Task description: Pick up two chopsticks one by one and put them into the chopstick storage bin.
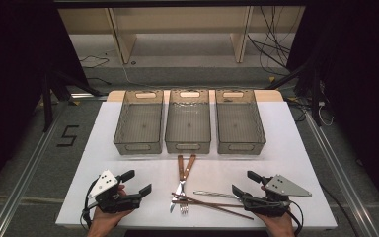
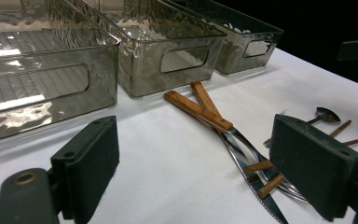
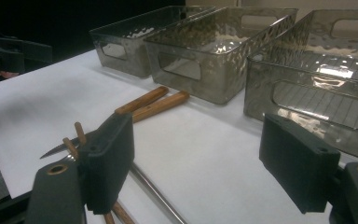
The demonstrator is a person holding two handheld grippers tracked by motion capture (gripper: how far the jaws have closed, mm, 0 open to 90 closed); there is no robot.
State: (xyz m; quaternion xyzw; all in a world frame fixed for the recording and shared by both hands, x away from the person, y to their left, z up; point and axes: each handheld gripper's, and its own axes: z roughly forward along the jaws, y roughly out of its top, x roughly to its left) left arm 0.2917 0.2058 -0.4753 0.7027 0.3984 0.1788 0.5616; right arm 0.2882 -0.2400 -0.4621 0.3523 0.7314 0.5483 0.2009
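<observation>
Cutlery lies crossed at the front middle of the white table (image 1: 286,138): a knife (image 1: 181,170) and a fork (image 1: 189,165) with wooden handles, a pair of brown chopsticks (image 1: 217,205) and a metal spoon (image 1: 211,193). My left gripper (image 1: 138,181) rests at the front left, open and holding nothing, its black jaws pointing toward the cutlery. My right gripper (image 1: 243,182) sits at the front right, open as well, just right of the chopstick ends. In the left gripper view the left gripper (image 2: 203,182) frames the wooden handles (image 2: 200,107). In the right gripper view the right gripper (image 3: 200,172) is beside the chopstick tips (image 3: 77,135).
Three clear grey bins stand side by side behind the cutlery: left bin (image 1: 133,147), middle bin (image 1: 187,146), right bin (image 1: 241,147), all with nothing inside. Bare white tabletop lies between the bins and the grippers. Dark floor and cables surround the table.
</observation>
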